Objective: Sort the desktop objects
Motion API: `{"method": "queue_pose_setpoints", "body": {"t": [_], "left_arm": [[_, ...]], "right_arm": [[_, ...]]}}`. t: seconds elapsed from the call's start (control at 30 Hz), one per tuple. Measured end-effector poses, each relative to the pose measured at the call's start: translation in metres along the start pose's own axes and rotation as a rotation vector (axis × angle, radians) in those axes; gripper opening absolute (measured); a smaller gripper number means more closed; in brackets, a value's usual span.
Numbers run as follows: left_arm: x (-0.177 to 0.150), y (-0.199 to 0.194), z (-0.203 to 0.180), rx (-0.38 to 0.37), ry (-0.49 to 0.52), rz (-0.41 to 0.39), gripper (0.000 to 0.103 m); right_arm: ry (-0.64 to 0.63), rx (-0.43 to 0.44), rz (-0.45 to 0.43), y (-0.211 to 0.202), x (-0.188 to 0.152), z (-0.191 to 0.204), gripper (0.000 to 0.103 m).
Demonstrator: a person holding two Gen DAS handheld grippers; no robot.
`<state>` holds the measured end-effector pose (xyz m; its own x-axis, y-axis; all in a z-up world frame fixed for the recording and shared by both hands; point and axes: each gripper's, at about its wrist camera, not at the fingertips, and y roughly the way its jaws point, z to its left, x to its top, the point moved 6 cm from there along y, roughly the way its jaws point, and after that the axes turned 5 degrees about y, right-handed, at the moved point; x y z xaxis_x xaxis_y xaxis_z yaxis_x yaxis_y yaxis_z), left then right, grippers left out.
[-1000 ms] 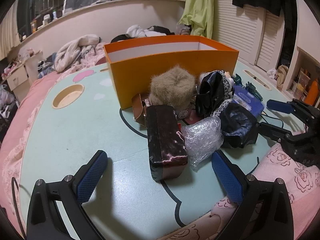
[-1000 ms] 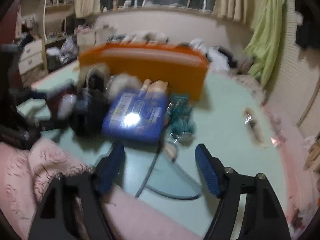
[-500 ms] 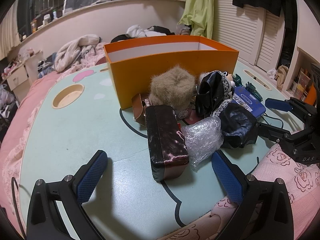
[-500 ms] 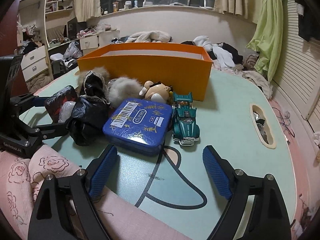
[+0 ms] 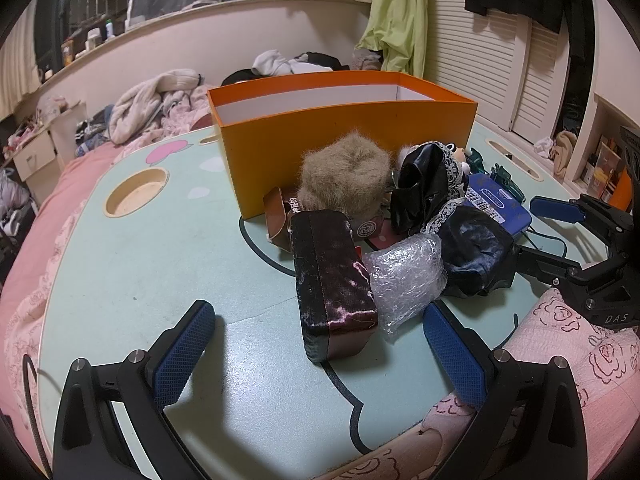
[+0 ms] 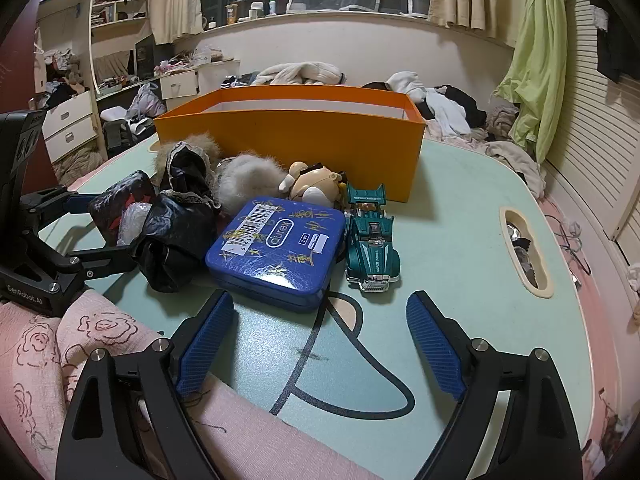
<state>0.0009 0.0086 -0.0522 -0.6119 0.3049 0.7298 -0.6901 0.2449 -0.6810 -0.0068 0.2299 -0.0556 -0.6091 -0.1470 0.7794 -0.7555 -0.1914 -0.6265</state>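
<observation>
The right claw point(image 6: 316, 344) has just been opening and now stands spread and empty before the scuffed blue rectangular tin point(image 6: 278, 252) near the table's front edge, ready to grab; the left claw point(image 5: 316, 356) stays spread, empty.

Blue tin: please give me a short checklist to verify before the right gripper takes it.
1. Right gripper open, nothing between its fingers: ok.
2. Blue tin lies flat, top uncovered: ok.
3. Tin's sides free: not ok; toy car is close on one side, black bag on the other.
4. Orange box open on top: ok.
5. Left gripper away from the tin: ok.
</observation>
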Motion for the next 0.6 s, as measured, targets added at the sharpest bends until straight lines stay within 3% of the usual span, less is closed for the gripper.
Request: {"method": "queue_pose_setpoints", "body": {"t": [0.43,0.6], "left_arm": [[-0.003,-0.003,0.003,0.027,-0.007,0.011,0.103],[-0.003,-0.018,0.006,0.038,-0.015,-0.056,0.099]], "right_arm": [[0.001,0.002,0.0,-0.001,0.0,-0.001,0.089],[0.001,0.003,0.0,-0.001,0.0,-0.001,0.089]]}}
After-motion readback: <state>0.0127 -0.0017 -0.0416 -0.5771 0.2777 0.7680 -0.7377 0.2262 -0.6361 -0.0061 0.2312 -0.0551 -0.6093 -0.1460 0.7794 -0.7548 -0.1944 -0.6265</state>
